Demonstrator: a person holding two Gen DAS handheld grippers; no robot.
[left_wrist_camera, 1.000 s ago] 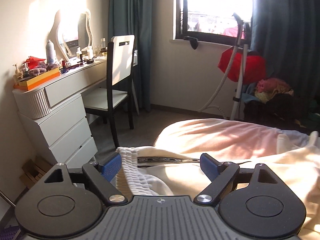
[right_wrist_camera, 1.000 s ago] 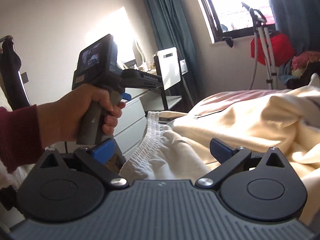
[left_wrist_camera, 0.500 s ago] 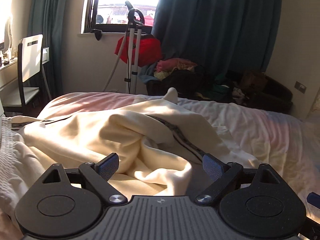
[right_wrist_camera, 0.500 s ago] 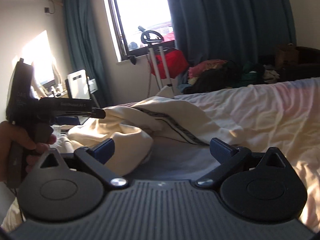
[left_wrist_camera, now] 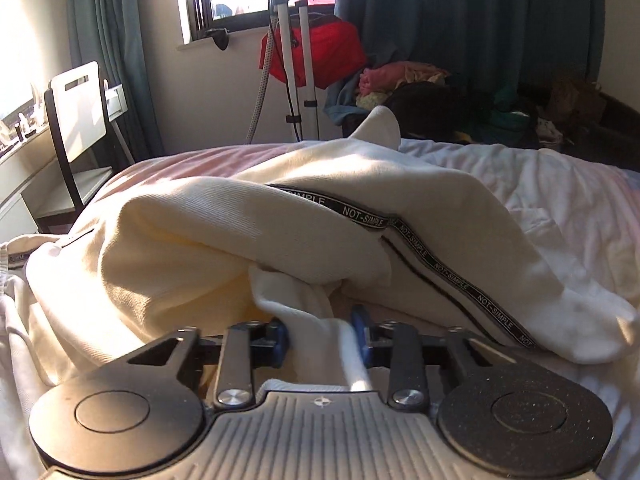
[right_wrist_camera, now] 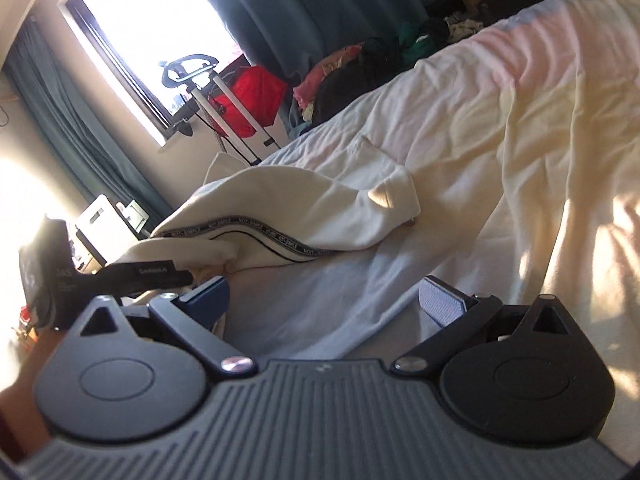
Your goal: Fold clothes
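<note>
Across the bed, cream trousers lie rumpled, one cuff at three o'clock. My left gripper pinches a white fold; my right gripper hovers spread, empty. I should lift slowly, keeping the cloth taut.

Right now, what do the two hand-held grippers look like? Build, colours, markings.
Both match: the left hand-held gripper and the right hand-held gripper have a grey ribbed base with a small central cross mark, two black round pivot discs, black link arms with silver screws, and blue fingers. No cables show.
</note>
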